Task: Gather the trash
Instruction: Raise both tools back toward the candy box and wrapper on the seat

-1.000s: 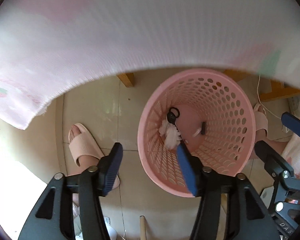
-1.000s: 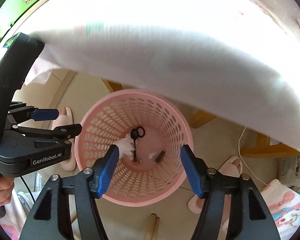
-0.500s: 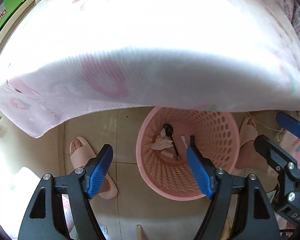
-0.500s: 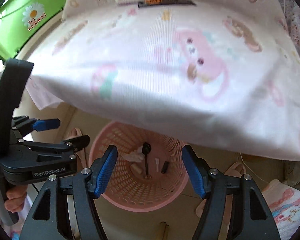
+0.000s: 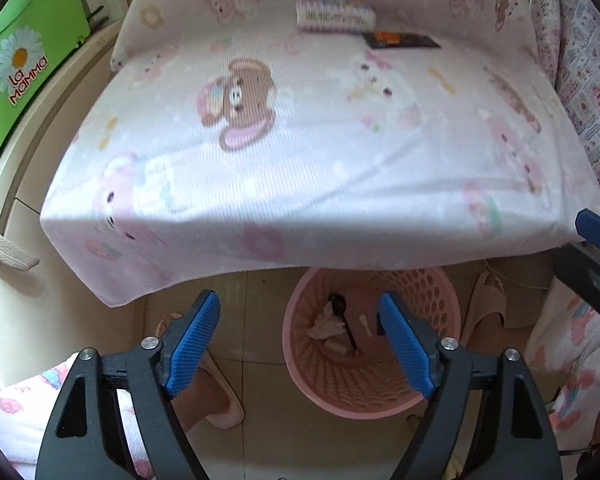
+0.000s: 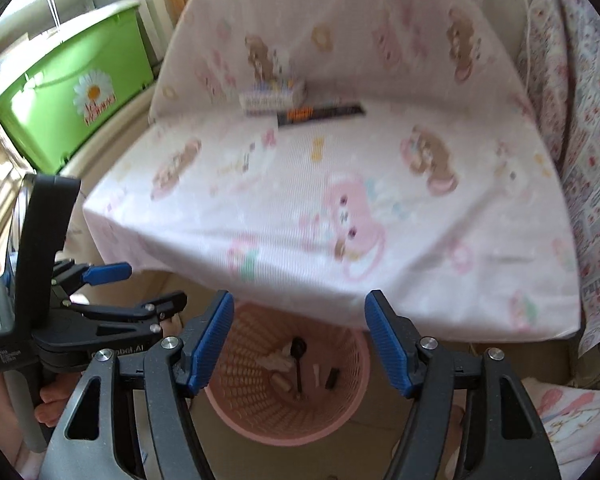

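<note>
A pink perforated waste basket [image 5: 432, 364] stands on the tiled floor below the bed edge; it also shows in the right wrist view [image 6: 348, 408]. Inside lie a crumpled tissue [image 5: 324, 326], a black spoon [image 5: 344, 320] and small scraps. On the bed's far side lie a white packet [image 5: 334, 16] and a dark orange-printed wrapper [image 5: 400, 40], also in the right wrist view [image 6: 320, 112]. My left gripper [image 5: 300, 340] is open and empty above the basket. My right gripper [image 6: 300, 340] is open and empty above it too.
A bed with a pink cartoon-print sheet [image 5: 300, 140] overhangs the basket. A green storage box [image 6: 72, 100] stands at the left. Slippered feet [image 5: 216, 392] and a slipper [image 5: 488, 304] flank the basket. A patterned pillow [image 6: 580, 100] lies at the right.
Both grippers have risen and tilted up from the basket, so the bed top with the packet and wrapper has come into view. Both stay open.
</note>
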